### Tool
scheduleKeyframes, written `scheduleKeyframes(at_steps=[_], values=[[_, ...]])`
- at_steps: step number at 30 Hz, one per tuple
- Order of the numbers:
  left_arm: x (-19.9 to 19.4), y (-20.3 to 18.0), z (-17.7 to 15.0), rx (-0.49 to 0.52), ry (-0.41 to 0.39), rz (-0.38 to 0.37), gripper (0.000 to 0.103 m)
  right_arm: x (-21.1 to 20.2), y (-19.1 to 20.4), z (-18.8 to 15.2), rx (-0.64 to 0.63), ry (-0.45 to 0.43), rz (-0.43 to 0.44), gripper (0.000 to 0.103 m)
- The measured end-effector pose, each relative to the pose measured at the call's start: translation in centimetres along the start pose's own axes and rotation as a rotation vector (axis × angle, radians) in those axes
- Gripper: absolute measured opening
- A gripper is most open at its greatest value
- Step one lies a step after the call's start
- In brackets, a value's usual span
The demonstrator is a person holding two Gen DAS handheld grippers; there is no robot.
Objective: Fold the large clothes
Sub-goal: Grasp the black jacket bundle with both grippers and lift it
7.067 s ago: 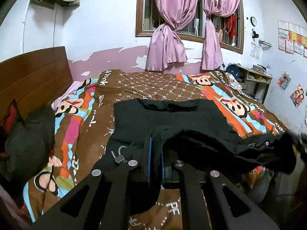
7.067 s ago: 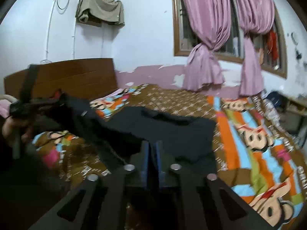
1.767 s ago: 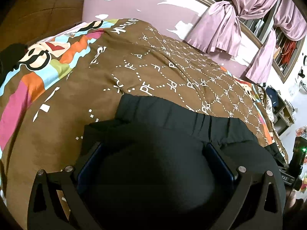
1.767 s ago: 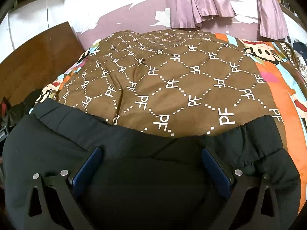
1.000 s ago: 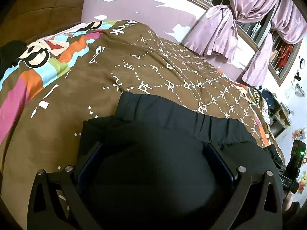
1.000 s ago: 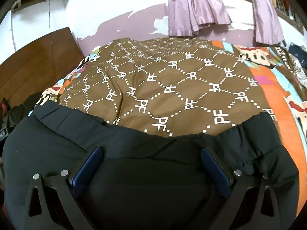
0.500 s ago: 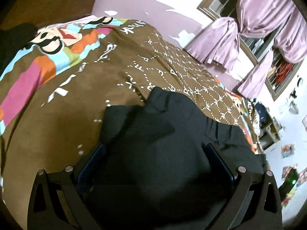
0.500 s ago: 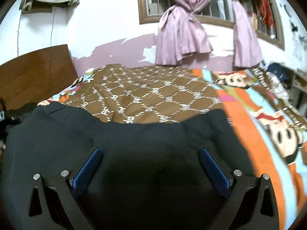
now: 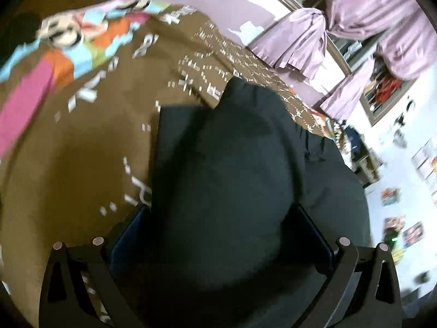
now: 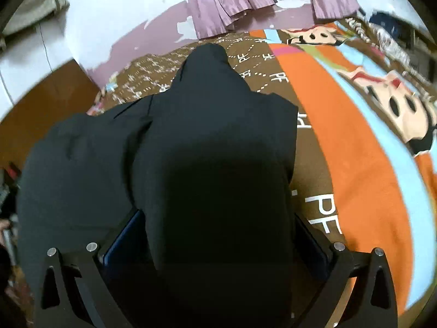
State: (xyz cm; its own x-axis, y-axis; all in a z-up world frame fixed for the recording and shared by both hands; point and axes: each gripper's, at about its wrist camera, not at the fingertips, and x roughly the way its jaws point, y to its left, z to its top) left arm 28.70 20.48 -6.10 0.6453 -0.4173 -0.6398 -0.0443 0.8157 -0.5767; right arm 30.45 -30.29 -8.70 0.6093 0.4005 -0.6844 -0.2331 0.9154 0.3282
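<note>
**Operator:** Left wrist view has the black garment (image 9: 218,169) filling the centre and lower frame, lying on the bed (image 9: 82,142) over the brown patterned cover. A rounded bulge of cloth sits between the fingers of the left gripper (image 9: 218,235). They stand wide apart, blue pads out at each side, not pinching anything.

**Second:** And the other side?

**Operator:** Much the same. In the right wrist view the garment (image 10: 213,147) runs from the bottom of the frame up to a narrow tip near the top centre, and the right gripper (image 10: 215,243) has its fingers spread either side of the cloth, not clamped on it. To the right of the cloth lies the orange and cartoon-print part of the bed cover (image 10: 355,142).

**Second:** So which step are we in?

**Operator:** I judge a fold is partly laid and both grippers are free of the cloth, between grasps. The picture is blurred, so I cannot tell how neat the edges are.

**Second:** Next move?

**Operator:** I'd pick a fresh edge or corner on each side, close on it, and lift evenly so the layers below are not dragged. The pink curtains (image 9: 341,27) and the wall stay well clear.
</note>
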Motion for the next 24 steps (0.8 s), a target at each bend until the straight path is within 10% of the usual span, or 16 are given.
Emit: scheduleKeyframes(at_steps=[24], values=[[0.0, 1.5, -1.5, -0.007, -0.072, -0.131, 0.102, -0.9, 0.0, -1.9, 0.017, -0.092, 0.015, 0.103]])
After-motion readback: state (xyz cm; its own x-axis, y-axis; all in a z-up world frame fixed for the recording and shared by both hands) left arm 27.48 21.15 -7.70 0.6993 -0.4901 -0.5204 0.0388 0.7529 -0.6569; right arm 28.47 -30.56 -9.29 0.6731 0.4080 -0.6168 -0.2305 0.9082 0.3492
